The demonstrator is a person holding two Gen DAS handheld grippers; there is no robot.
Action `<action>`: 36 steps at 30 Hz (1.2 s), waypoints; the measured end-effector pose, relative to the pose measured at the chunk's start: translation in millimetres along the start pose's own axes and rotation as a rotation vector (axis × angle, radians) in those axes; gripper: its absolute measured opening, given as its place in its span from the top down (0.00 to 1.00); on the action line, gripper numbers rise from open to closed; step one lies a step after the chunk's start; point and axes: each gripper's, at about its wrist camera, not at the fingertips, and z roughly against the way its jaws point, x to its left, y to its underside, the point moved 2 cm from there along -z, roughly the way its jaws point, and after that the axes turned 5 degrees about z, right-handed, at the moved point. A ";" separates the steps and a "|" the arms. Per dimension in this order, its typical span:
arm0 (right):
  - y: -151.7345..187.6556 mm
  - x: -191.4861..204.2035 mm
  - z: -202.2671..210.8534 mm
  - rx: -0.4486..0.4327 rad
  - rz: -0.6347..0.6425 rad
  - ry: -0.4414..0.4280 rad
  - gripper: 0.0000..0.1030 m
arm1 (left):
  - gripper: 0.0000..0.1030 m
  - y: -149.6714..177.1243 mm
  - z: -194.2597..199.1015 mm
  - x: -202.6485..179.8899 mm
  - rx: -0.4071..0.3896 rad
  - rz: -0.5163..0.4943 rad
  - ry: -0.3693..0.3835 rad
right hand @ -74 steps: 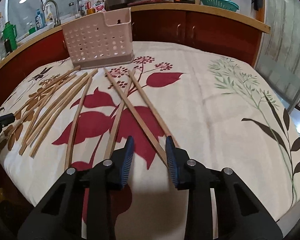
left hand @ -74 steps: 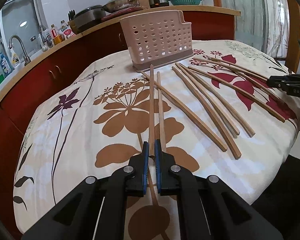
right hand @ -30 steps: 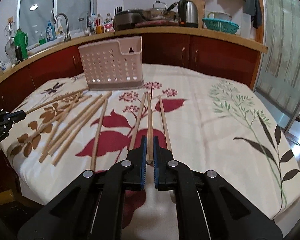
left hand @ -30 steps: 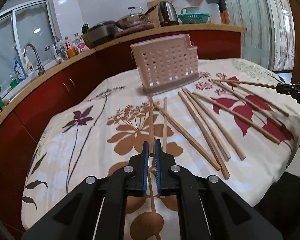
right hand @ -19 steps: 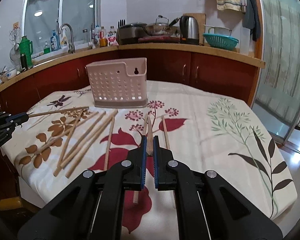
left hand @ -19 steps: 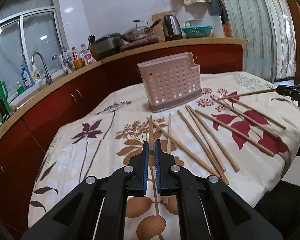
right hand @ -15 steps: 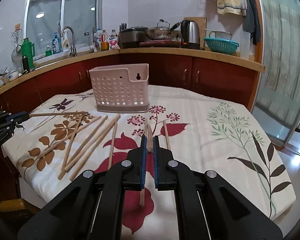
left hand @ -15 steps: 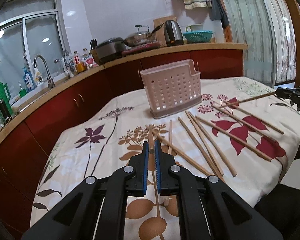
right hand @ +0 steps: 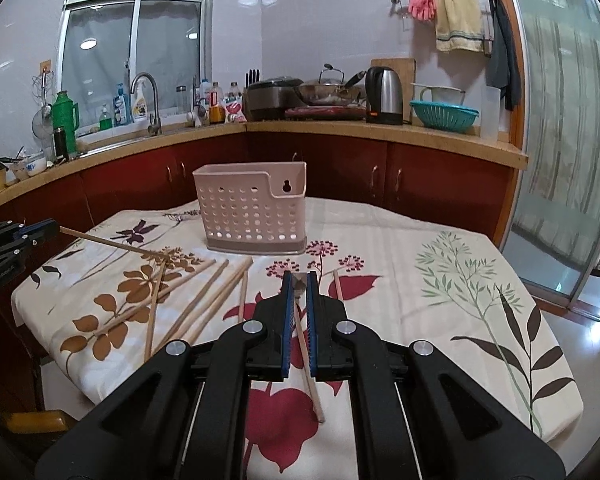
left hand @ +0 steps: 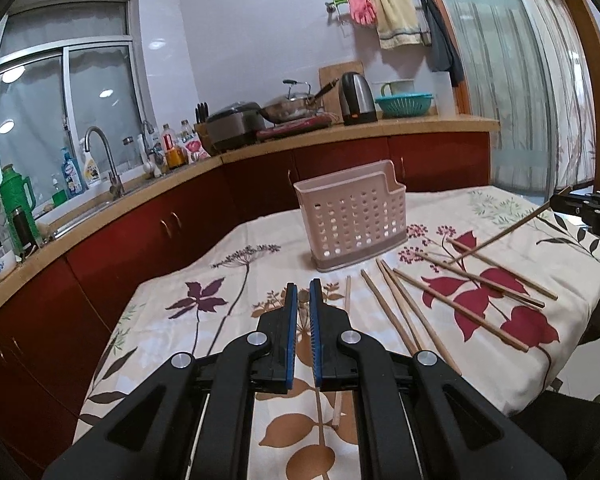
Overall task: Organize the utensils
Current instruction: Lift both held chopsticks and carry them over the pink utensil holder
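Even indoor light, fisheye-warped edges

Open cloth (right hand: 440, 264) from 12 to 3 o'clock; pink holder (right hand: 254, 210) blocking 11 o'clock, loose chopsticks (right hand: 204, 300) littering 9 to 10, counter (right hand: 380, 130) walling beyond.
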 end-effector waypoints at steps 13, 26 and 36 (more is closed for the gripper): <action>-25.1 1.5 11.0 -0.061 -0.008 -0.021 0.94 | 0.93 -27.6 6.2 1.7 -0.062 0.020 0.022; -43.9 -3.1 9.4 -0.091 -0.012 -0.035 0.94 | 0.93 -51.6 4.1 -5.6 -0.094 0.024 0.061; -75.1 -5.7 5.4 -0.140 -0.013 -0.061 0.94 | 0.93 -74.0 2.5 -3.4 -0.130 0.046 0.078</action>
